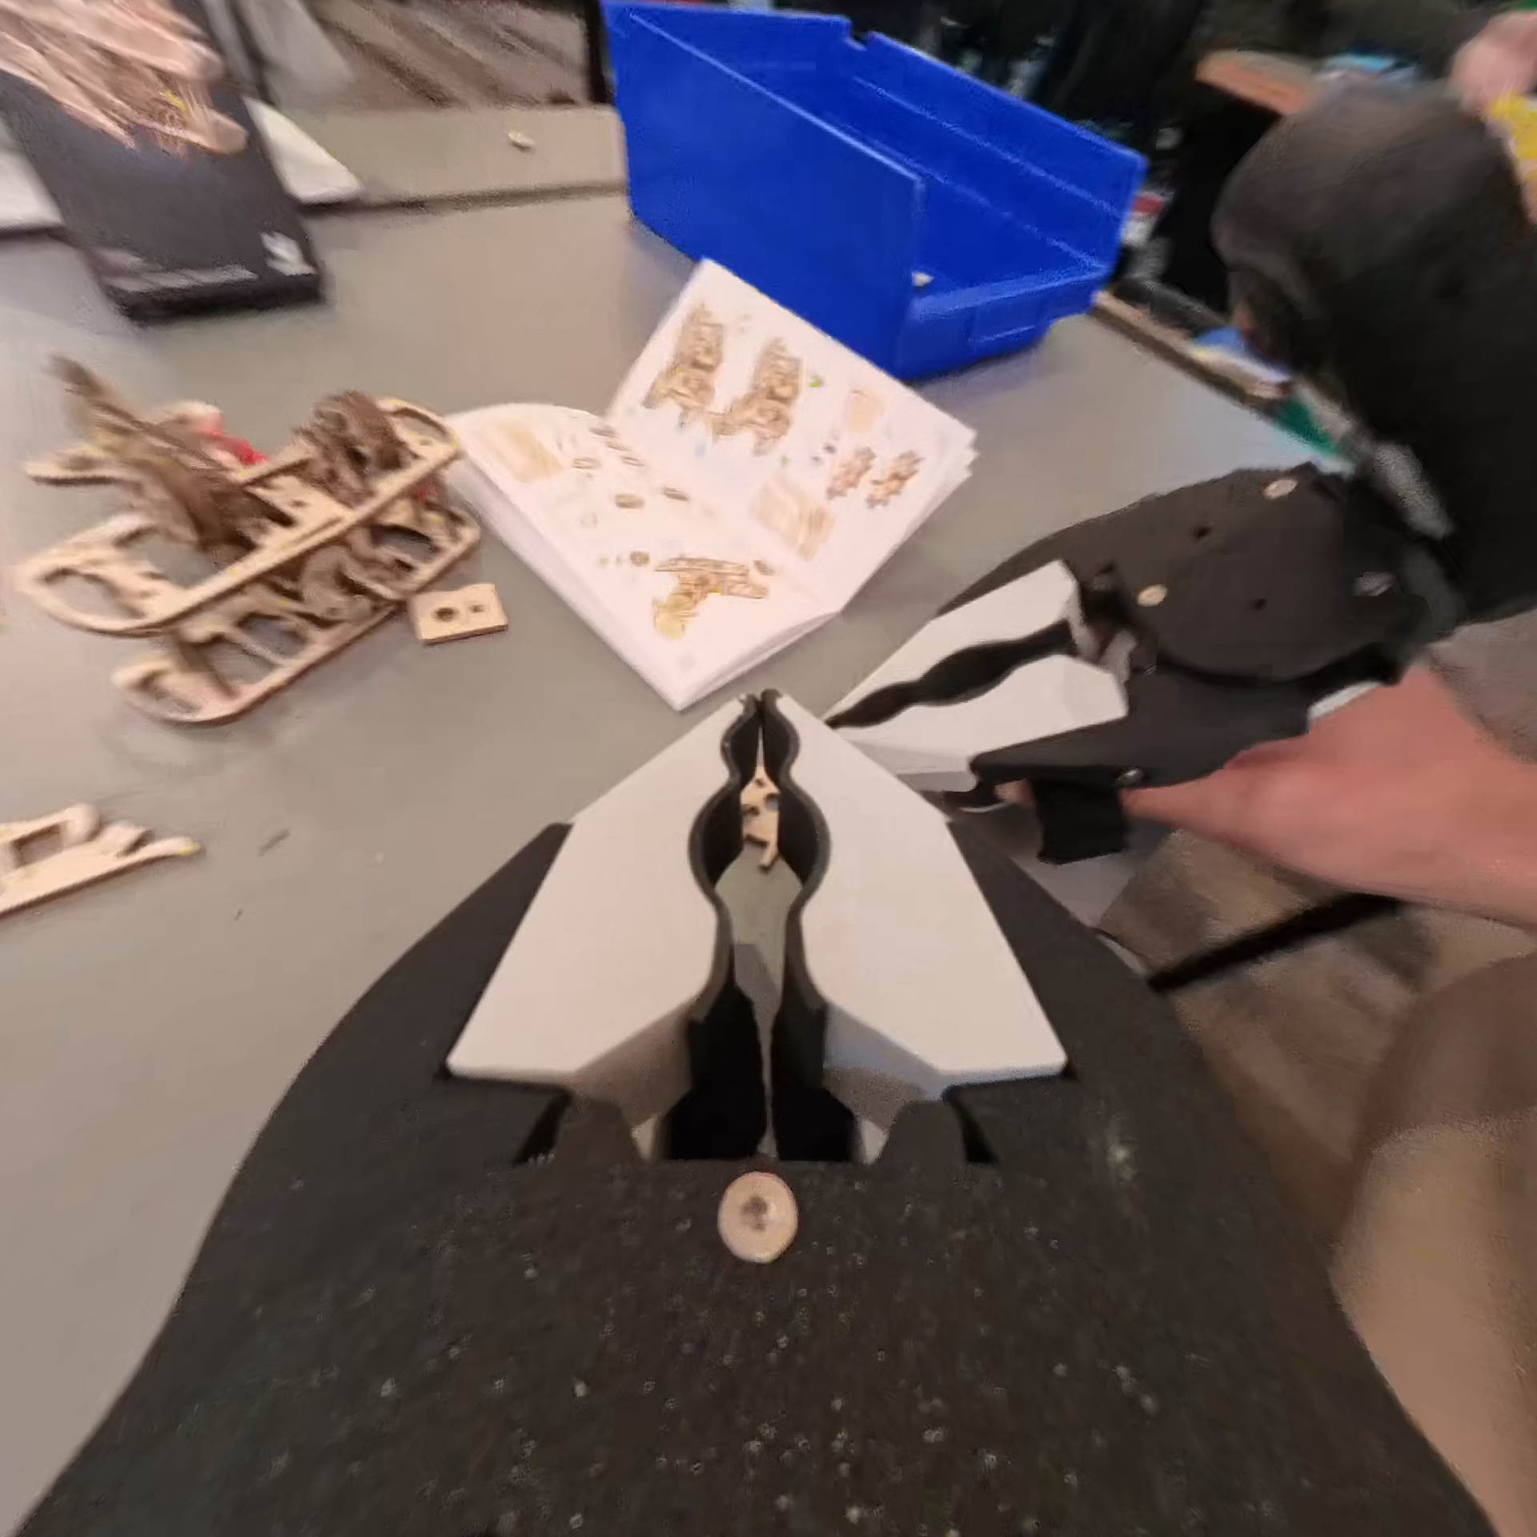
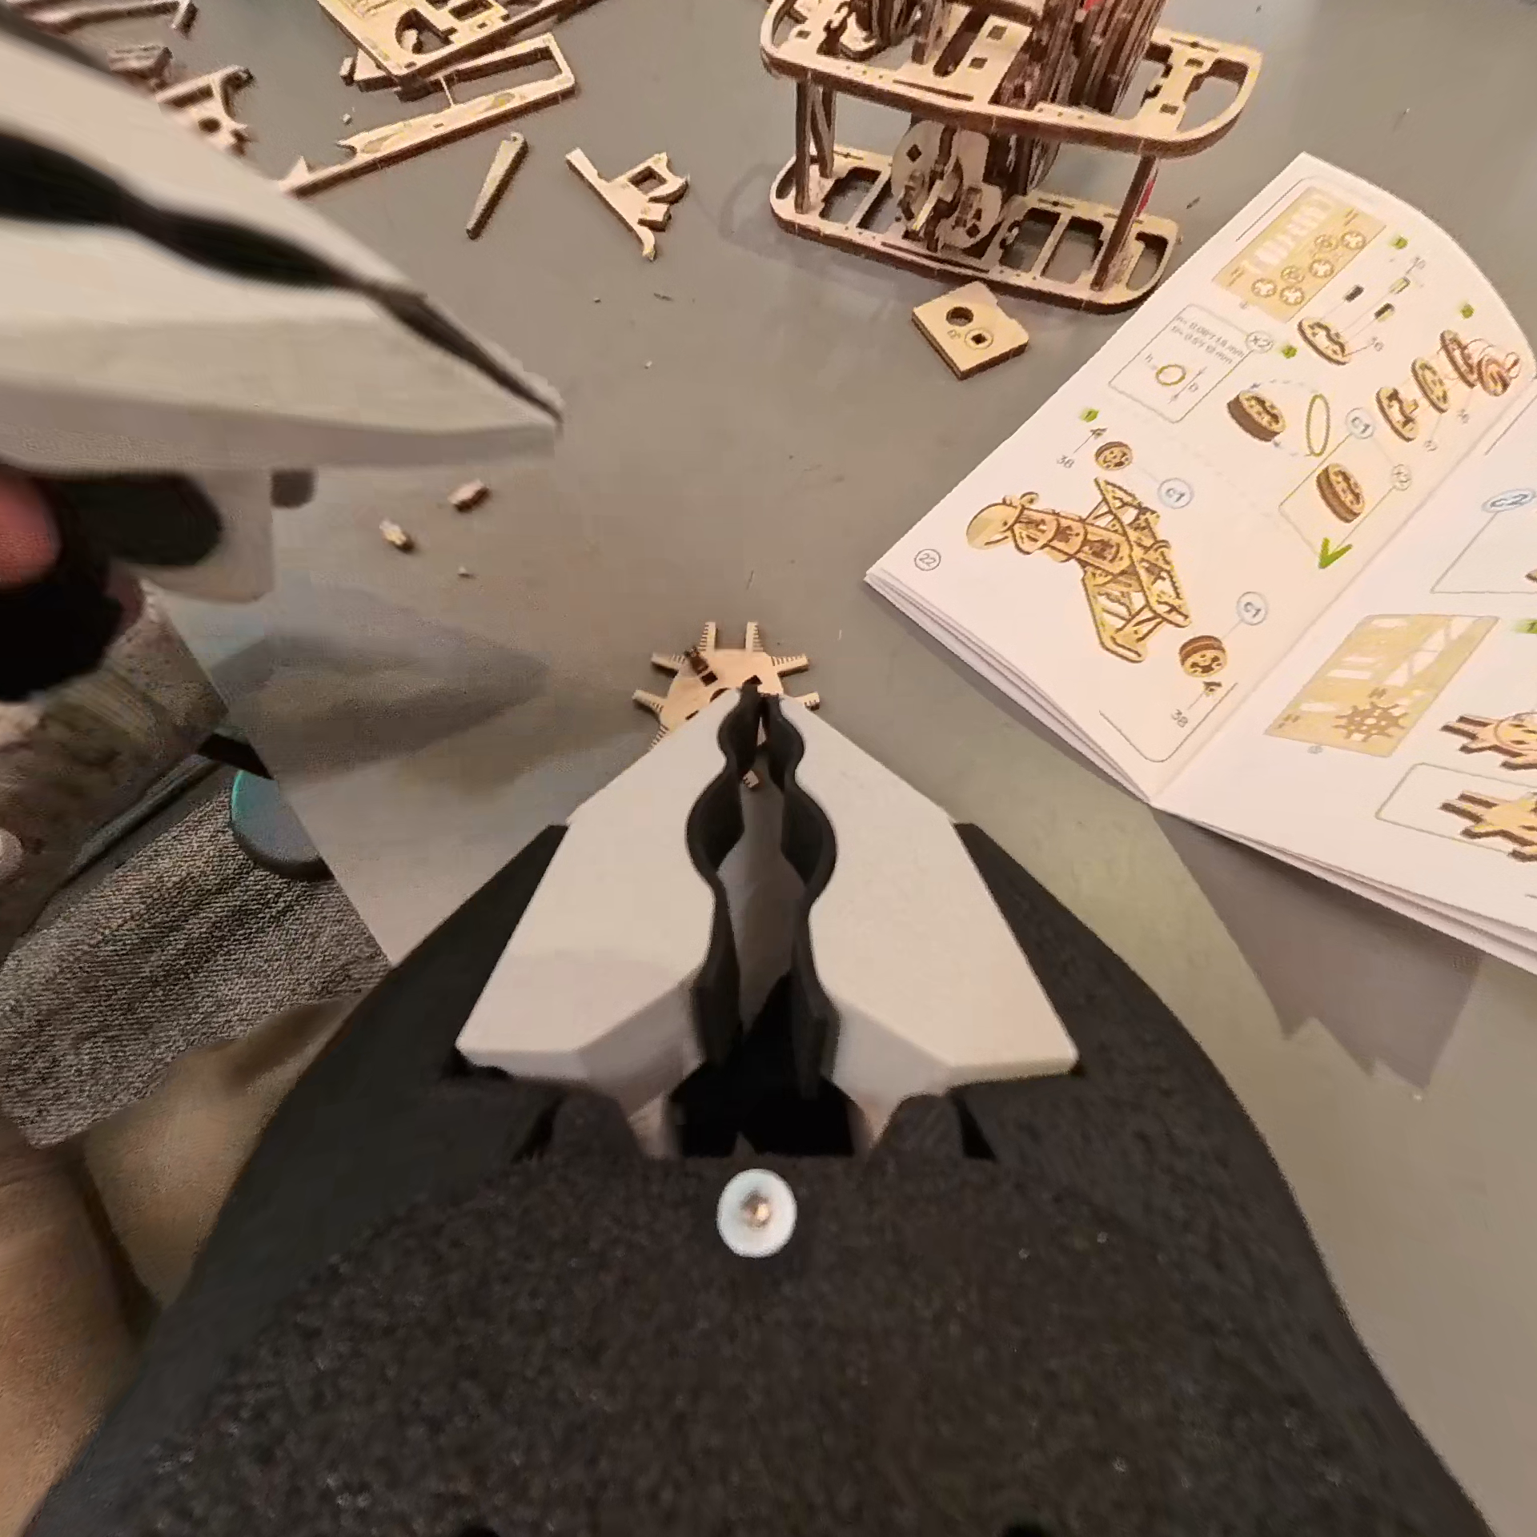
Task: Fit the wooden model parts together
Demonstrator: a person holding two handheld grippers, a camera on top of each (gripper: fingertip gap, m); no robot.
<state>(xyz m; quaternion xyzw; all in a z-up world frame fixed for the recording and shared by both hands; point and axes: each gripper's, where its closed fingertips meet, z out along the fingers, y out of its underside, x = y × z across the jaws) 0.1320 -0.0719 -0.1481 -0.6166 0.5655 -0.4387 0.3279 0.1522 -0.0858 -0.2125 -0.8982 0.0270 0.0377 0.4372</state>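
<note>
My left gripper (image 1: pixel 761 707) is shut, and a small pale wooden part (image 1: pixel 761 811) shows pinched between its pads, held above the grey table (image 1: pixel 374 832). My right gripper (image 2: pixel 758 703) is shut on a flat wooden spoked part (image 2: pixel 722 672) low over the table. In the left wrist view the right gripper (image 1: pixel 840 717) sits just right of my left tips. In the right wrist view the left gripper (image 2: pixel 545 412) hovers at upper left, blurred. A partly built wooden model (image 2: pixel 973 150) stands beyond; it also shows in the left wrist view (image 1: pixel 249 532).
An open instruction booklet (image 2: pixel 1247 541) lies to the right. A square wooden plate with holes (image 2: pixel 969 328) lies beside the model. Loose wooden parts (image 2: pixel 632 195) and cut-out frames (image 2: pixel 449 75) lie far left. A blue bin (image 1: pixel 873 208) and a black box (image 1: pixel 166 166) stand at the back. From either gripper's tips it is about 15 centimeters to the partly built wooden model (image 2: pixel 973 150). It is also in sight in the left wrist view (image 1: pixel 354 540).
</note>
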